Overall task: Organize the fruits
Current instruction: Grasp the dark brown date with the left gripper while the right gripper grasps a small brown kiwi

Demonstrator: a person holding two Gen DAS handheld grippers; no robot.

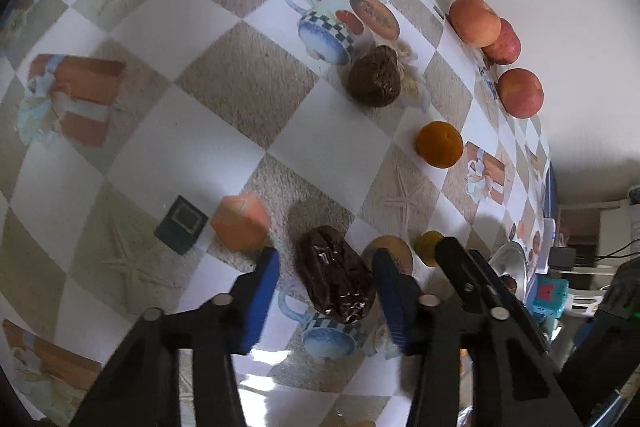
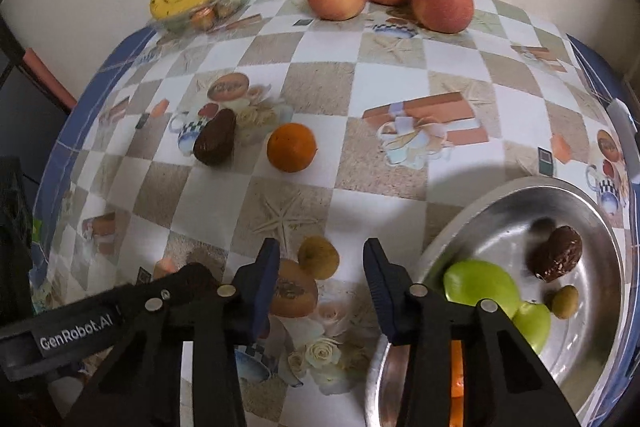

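Left tool [image 1: 326, 291] jaws apart, dark brown fruit [image 1: 336, 281] lying between them on bench [image 1: 224, 83]; right tool [image 2: 320, 279] jaws apart, small yellow fruit [image 2: 318, 255] between its tips.

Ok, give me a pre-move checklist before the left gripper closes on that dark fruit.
1. Left gripper open: ok.
2. Dark fruit between its fingers: ok.
3. Fingers touching the fruit: cannot tell.
4. Right gripper open and holding nothing: ok; a small yellowish fruit lies ahead of it.
5. Room in the metal bowl: ok; a green apple, a dark fruit and a small one leave bare metal.
6. Left path to the bowl free: not ok; the right gripper sits between them.
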